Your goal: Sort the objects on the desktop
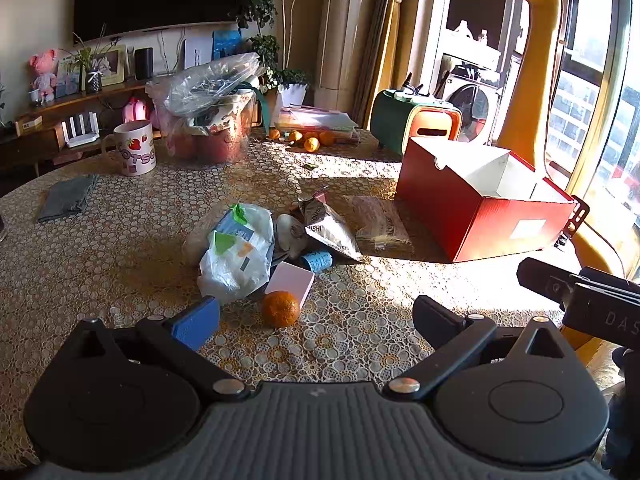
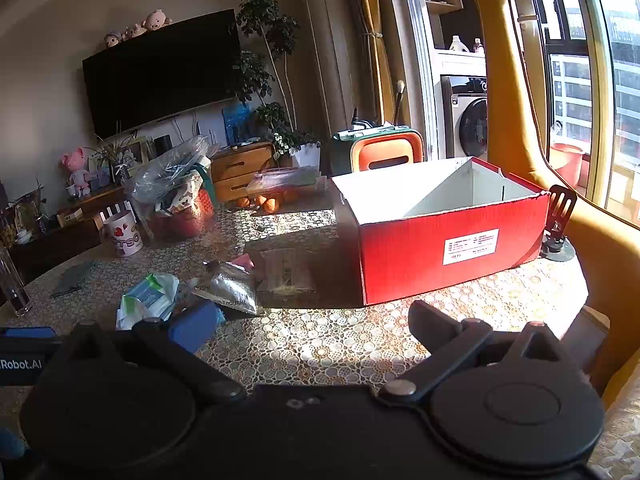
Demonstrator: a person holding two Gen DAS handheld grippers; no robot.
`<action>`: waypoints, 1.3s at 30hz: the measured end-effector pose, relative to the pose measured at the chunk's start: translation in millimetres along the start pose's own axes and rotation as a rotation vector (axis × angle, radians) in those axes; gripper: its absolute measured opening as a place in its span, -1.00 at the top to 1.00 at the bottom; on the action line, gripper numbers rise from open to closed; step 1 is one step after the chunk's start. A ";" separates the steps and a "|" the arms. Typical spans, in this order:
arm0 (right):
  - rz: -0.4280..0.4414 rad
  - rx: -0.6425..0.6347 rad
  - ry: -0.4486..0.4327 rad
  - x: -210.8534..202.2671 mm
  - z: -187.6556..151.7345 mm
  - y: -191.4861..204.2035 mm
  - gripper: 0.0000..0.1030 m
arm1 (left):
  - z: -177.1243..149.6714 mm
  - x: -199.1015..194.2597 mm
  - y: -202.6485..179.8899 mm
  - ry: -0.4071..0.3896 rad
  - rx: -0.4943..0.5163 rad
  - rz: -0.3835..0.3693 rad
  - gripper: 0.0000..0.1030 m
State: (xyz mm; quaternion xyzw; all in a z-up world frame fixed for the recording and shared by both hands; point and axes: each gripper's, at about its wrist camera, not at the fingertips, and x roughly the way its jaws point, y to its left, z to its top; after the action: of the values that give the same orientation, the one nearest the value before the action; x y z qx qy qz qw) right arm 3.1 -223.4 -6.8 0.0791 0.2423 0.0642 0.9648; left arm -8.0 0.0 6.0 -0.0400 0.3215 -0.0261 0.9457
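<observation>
Left wrist view: mug [image 1: 135,153] reads "LOTSO", foil pouch [image 1: 330,227] "USHI".

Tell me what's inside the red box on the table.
The red box is open on top, showing white inner walls and a white divider splitting it into compartments. No objects show inside, but the near wall hides the floor of the box in both views, so something low could be there.

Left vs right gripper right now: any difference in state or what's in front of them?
The left gripper has a tangerine just ahead of its fingers; the right gripper faces bare tablecloth. The left points at the clutter pile, the right at the red box. Both are open, empty, above the table.
</observation>
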 end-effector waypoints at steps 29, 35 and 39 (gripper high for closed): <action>0.013 -0.015 0.006 -2.0 1.7 4.2 -0.99 | 1.7 -5.0 5.2 -0.019 -0.023 0.002 -1.00; 0.031 -0.020 0.005 0.0 1.7 5.6 -0.99 | 1.5 -6.3 11.1 -0.033 -0.051 0.007 -1.00; 0.053 -0.033 0.005 3.1 1.8 7.7 -0.99 | 3.1 -5.0 13.2 -0.041 -0.054 0.011 -1.00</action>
State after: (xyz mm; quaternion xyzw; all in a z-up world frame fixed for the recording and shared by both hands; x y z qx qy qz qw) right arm 6.0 -215.6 -5.2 0.0692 0.2414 0.0941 0.9634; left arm -9.8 13.7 10.2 -0.0643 0.3030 -0.0112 0.9508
